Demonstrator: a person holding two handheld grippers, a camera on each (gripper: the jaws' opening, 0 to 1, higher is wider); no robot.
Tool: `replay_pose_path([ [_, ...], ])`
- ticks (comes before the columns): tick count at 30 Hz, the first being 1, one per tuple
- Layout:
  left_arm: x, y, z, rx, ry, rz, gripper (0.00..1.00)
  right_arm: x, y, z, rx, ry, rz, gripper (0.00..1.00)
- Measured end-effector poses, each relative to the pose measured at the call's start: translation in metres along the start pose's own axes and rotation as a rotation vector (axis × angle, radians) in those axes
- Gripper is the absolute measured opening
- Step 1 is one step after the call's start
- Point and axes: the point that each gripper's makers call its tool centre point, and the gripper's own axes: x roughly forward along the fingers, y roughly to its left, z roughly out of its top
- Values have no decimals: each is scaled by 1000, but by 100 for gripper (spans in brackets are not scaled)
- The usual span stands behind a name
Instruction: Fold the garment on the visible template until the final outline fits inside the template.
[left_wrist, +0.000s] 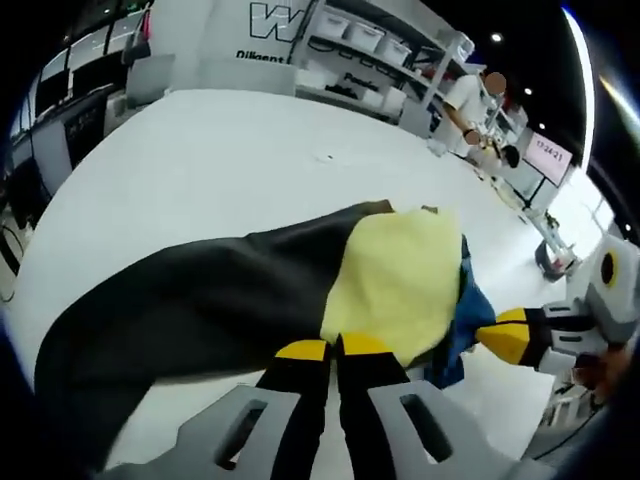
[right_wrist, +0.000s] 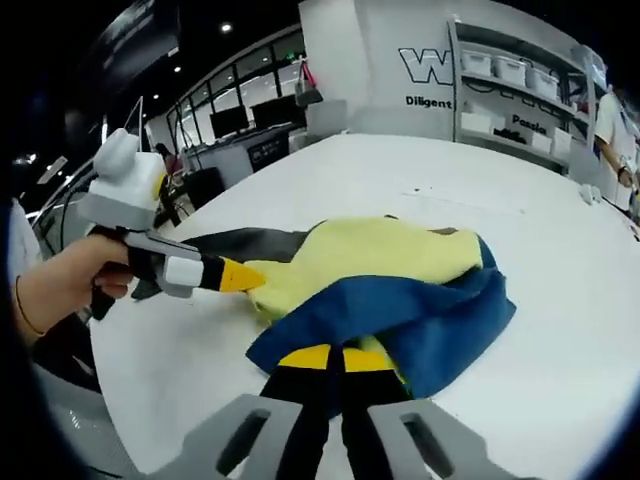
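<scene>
White table (right_wrist: 560, 300) carries the yellow, blue and black garment (right_wrist: 390, 262) mid-fold, with left gripper (left_wrist: 334, 350) and right gripper (right_wrist: 338, 358) each closed on its near edge; advise lifting both evenly, keeping edges aligned

One garment (right_wrist: 390, 290), two tongs (left_wrist: 335, 348)
</scene>
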Motion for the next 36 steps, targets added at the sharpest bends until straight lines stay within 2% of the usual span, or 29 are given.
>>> replay_pose_path([
  [3, -5, 0, 5, 14, -16, 2, 3, -10, -21, 7, 32, -28, -50, 0],
  [6, -9, 0, 8, 26, -28, 9, 3, -20, -42, 10, 13, -34, -99, 0],
  [9, -10, 3, 11, 21, -46, 19, 3, -29, -69, 10, -25, -36, -164, 0],
  [15, -16, 9, 16, 35, -61, 39, 3, -41, -116, 3, -125, 4, -273, 0],
  [17, -18, 13, 17, 42, -63, 45, 3, -43, -125, 3, -129, 8, -285, 0],
  [24, -22, 23, 21, 65, -69, 75, 3, -54, -166, 1, -108, 24, -353, 0],
  [30, -30, 40, 27, 76, -80, 127, 3, -73, -217, -7, -57, 56, -452, 0],
  [33, -32, 44, 26, 77, -75, 132, 3, -78, -234, -13, -13, 69, -459, 0],
  [36, -33, 47, 27, 88, -75, 149, 3, -81, -248, -16, -15, 83, -475, 0],
])
